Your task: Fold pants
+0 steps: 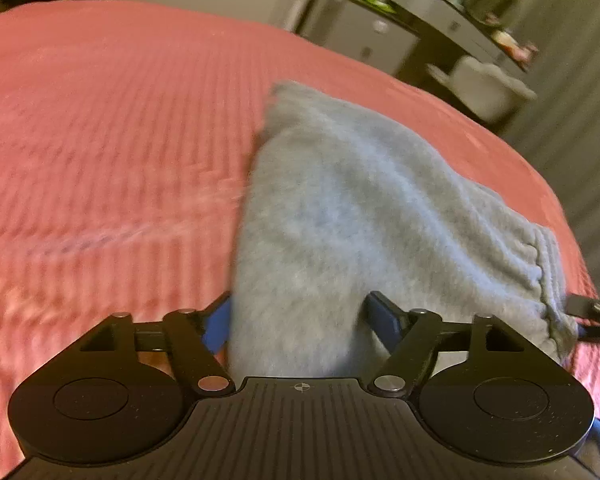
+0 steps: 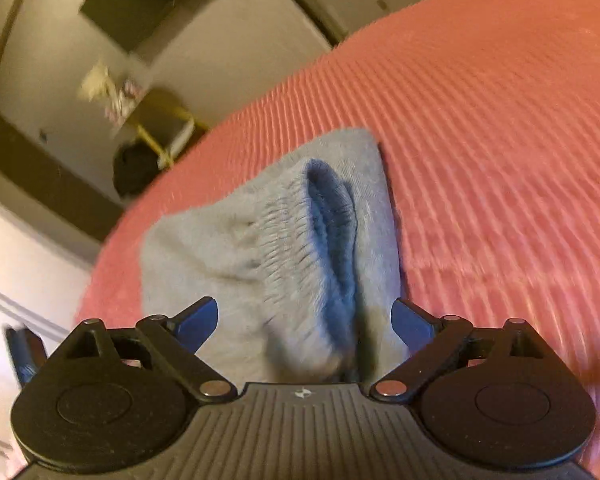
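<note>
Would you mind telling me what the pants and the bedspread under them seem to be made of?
The grey pants look like soft fleece knit, probably cotton blend: matte fuzzy nap, with a ribbed, gathered waistband. The pink bedspread looks like matte woven or quilted textile, with raised ribs in a herringbone pattern; the blur leaves the fibre open.

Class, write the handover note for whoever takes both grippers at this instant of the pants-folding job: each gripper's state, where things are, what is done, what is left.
Left gripper: jaws apart, with the grey pants bunched between its fingers; whether it grips them cannot be told.
Right gripper: jaws apart around the elastic waistband end; grip equally unclear.
Pants: a compact, folded-looking bundle on the pink bedspread, waistband open, showing the darker blue inside.
Done: the pants seem folded down to a small bundle.
Left: probably flatten the bundle, square its edges and withdraw both grippers.
Both views are motion-blurred.
</note>
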Demonstrator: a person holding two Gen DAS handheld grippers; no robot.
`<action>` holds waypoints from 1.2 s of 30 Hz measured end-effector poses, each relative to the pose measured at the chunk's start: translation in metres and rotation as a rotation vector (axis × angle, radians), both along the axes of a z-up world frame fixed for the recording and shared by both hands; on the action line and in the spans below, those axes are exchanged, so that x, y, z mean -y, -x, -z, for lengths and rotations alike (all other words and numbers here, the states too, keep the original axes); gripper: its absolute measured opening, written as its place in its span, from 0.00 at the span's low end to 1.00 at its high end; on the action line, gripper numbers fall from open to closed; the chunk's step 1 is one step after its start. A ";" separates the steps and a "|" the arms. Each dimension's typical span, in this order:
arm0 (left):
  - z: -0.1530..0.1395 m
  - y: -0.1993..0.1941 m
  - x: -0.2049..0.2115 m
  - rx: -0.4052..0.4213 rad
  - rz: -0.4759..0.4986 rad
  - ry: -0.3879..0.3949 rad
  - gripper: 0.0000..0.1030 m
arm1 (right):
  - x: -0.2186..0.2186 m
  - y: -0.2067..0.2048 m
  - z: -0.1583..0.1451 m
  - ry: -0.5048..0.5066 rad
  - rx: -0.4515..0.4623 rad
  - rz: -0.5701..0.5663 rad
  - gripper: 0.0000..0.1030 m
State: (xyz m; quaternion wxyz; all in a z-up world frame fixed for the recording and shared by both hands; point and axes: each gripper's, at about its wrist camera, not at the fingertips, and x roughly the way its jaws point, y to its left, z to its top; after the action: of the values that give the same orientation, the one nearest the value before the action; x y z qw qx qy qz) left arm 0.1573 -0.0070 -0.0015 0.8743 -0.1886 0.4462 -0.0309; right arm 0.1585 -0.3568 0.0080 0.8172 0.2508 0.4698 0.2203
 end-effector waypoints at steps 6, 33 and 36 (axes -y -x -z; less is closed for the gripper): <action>0.020 -0.030 -0.008 0.022 0.075 0.098 0.88 | -0.006 -0.055 0.047 -0.080 -0.073 -0.114 0.95; -0.050 -0.083 -0.011 0.293 0.053 0.149 0.33 | -0.045 -0.086 -0.039 -0.009 0.148 -0.112 0.55; -0.054 -0.113 -0.018 0.235 -0.051 0.129 0.61 | -0.034 -0.115 -0.051 -0.020 0.157 -0.074 0.65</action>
State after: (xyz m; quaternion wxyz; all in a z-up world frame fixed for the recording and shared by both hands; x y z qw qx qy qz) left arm 0.2702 0.0113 0.0527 0.9071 -0.2510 0.3328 -0.0591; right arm 0.2733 -0.3228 0.0588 0.8403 0.2233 0.4111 0.2738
